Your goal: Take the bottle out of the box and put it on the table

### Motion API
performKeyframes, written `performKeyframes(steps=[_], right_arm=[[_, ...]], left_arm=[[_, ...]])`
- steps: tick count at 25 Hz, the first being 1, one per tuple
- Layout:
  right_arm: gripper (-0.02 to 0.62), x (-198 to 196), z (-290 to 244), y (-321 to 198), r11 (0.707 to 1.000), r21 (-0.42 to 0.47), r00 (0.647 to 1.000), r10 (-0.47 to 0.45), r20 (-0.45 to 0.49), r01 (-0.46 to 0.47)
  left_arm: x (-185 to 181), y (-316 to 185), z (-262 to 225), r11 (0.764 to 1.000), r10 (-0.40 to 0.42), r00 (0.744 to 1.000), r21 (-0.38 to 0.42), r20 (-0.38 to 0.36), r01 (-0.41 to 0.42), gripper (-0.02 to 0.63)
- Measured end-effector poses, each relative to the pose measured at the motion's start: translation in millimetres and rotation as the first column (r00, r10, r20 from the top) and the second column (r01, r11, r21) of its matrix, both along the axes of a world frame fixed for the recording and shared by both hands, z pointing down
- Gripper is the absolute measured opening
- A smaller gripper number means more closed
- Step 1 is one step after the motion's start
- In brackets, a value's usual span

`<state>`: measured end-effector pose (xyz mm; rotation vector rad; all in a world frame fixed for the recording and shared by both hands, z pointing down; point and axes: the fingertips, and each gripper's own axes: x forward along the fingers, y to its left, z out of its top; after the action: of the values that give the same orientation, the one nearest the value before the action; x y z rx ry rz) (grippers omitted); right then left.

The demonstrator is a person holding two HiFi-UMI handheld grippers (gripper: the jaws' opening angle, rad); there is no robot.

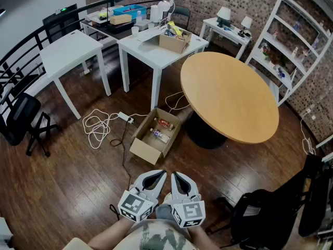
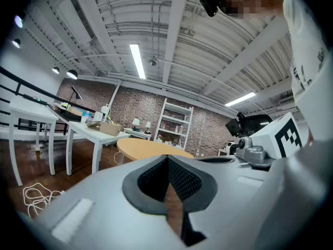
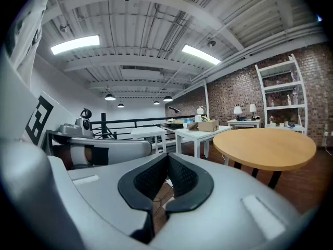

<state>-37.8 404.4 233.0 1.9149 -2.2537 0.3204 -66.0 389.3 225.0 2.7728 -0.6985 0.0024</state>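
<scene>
Left claw [image 1: 162, 172] and right claw [image 1: 174, 174] sat close against the person's waist, side by side and nearly touching. Both pointed forward toward the box [image 1: 140, 150], the left about level and the right tipped slightly down. Each was clenched, tips together, with nothing between them. Well ahead, the bottle [image 1: 159, 135] lay inside the open box on the floor, beside the round bench [image 1: 229, 95].

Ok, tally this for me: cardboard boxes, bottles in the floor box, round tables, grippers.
Cardboard boxes: 2 (floor box, tabletop box)
Bottles: 2 (upper bottle, lower bottle)
Round table: 1
Grippers: 2 (left gripper, right gripper)
Total: 7
</scene>
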Motion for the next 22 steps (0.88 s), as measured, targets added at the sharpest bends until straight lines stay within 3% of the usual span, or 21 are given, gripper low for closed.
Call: performKeyframes(steps=[22], right_arm=[[0.000, 131.5, 10.0, -56.9, 0.999, 0.026, 0.995, -0.025, 0.093, 0.023]], left_arm=[[131.4, -50.5, 2.3, 0.999, -0.021, 0.996, 0.031, 0.091, 0.018, -0.003]])
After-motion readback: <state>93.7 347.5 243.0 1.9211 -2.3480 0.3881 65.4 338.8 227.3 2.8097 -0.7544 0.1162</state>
